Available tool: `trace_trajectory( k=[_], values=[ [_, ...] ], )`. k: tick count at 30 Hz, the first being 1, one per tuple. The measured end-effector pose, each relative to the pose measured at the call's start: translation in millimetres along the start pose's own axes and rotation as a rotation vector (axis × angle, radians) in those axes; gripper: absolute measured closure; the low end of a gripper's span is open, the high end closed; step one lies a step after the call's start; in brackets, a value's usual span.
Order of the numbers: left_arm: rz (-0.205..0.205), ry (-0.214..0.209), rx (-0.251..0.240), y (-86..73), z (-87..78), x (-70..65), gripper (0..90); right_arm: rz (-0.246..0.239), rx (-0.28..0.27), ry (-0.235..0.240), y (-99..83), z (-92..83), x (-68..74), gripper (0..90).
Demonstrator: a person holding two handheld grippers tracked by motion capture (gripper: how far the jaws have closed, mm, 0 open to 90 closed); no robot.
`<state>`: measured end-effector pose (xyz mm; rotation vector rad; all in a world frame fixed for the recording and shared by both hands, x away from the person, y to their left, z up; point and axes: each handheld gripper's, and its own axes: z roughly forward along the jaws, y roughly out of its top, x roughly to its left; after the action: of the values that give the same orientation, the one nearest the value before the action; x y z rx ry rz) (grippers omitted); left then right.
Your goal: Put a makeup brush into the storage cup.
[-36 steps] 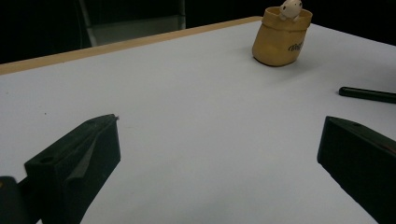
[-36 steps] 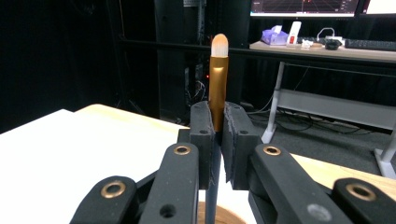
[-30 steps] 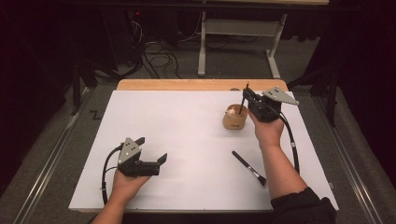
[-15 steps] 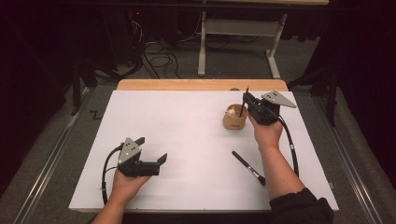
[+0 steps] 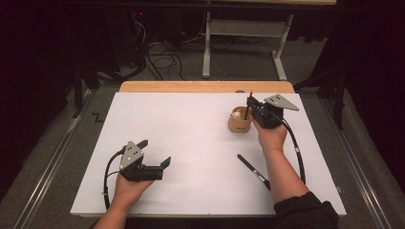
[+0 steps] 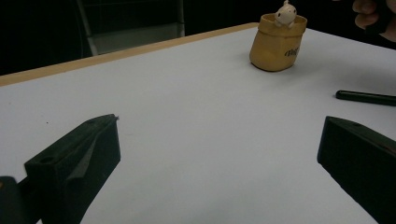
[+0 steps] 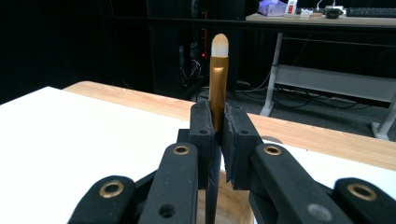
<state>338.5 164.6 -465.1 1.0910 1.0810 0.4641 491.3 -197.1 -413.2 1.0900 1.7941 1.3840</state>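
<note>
A tan pouch-shaped cup (image 5: 239,123) with a small white figure (image 6: 286,11) in it stands on the white table top at the right rear. Just above and beside the cup, my right gripper (image 5: 250,103) is shut on a makeup brush (image 7: 218,70). The brush stands upright, its pale bristle tip up and its dark handle reaching down into the cup's mouth (image 7: 233,205). A second black brush (image 5: 253,170) lies flat on the table, nearer than the cup. My left gripper (image 5: 155,151) rests at the front left with its jaws wide open and nothing between them.
A strip of wooden table edge (image 5: 205,87) runs along the far side of the white sheet (image 5: 191,129). Beyond it are a grey desk frame (image 5: 248,28) and cables on the floor. The person's right forearm (image 5: 286,176) lies beside the loose brush.
The right gripper with the brush has shifted slightly downward toward the cup. The left gripper has stayed in place.
</note>
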Motion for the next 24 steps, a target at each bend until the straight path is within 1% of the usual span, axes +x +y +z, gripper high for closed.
trace_trajectory(
  k=[2,12,17,18,19,20,21,22,24],
  values=[
    [0.001,-0.002,-0.001,-0.1,0.0,-0.2,0.4,0.002,0.003,-0.005,-0.3,0.4,0.2,84.1],
    [0.000,0.000,0.007,-0.8,0.3,-0.2,0.4,0.007,0.001,0.003,-0.8,2.0,-0.2,84.2],
    [-0.007,-0.004,0.014,-0.8,0.5,-0.1,0.4,0.017,0.015,0.006,-2.0,3.5,-0.4,83.3],
    [-0.007,-0.008,0.024,-1.3,0.6,-0.3,0.4,0.023,0.018,0.007,-2.1,3.8,-0.8,77.9],
    [-0.004,-0.008,0.025,-1.8,0.8,-0.9,0.4,0.034,0.023,0.015,-1.7,4.6,-1.7,68.8],
    [-0.002,-0.009,0.025,-2.1,0.8,-1.2,0.4,0.036,0.031,0.006,-1.3,5.1,-1.9,60.9],
    [-0.002,-0.010,0.025,-2.3,0.9,-1.4,0.4,0.038,0.036,0.001,-1.3,5.3,-2.3,55.6],
    [-0.001,-0.009,0.025,-2.3,1.0,-1.2,0.4,0.049,0.042,0.003,-1.4,5.4,-3.9,49.7],
    [-0.001,-0.006,0.025,-2.4,1.1,-0.7,0.4,0.070,0.049,0.004,-1.9,5.0,-7.3,41.1]
  ],
)
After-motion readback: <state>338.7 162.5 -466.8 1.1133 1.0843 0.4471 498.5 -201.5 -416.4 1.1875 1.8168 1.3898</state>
